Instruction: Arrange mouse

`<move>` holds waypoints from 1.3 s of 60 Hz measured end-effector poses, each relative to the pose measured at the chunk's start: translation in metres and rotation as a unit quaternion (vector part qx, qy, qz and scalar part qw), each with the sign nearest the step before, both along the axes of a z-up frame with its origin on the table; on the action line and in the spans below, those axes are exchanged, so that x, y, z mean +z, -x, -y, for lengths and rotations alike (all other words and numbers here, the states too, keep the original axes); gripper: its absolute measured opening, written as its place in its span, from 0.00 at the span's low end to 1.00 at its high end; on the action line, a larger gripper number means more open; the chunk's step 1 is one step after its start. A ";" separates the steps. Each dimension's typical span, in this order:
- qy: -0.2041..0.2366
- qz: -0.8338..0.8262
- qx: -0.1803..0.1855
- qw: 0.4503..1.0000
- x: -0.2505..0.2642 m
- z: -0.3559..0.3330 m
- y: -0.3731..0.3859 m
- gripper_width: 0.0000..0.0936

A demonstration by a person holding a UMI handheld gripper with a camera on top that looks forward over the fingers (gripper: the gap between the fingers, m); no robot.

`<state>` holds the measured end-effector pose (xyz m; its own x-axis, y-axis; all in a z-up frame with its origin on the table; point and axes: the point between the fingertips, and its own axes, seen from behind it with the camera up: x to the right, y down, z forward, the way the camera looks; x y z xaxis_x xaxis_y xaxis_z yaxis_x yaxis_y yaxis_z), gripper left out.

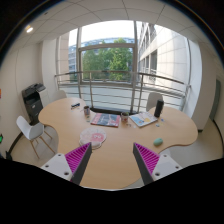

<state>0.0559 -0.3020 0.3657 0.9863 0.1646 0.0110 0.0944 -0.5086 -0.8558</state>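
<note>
My gripper (112, 152) is open and empty, held above the near part of a light wooden table (112, 165). Its left finger (80, 160) and right finger (145, 162) show magenta pads. Just beyond the left fingertip lies a small object (95, 137), dark with a pale pinkish part, which may be the mouse; I cannot tell its shape for sure. To the right, beyond the right finger, a pale pink mat (150, 152) lies on the table with a small teal object (157, 142) on it.
Two books or magazines (104, 119) (142, 119) lie further back on the table, with a dark cup (86, 110) near them. A white chair (33, 130) stands at the left, another chair (155, 103) at the far right. A large window is behind.
</note>
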 end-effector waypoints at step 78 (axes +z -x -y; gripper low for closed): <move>0.065 0.007 -0.114 0.991 -0.376 -0.353 -0.318 0.88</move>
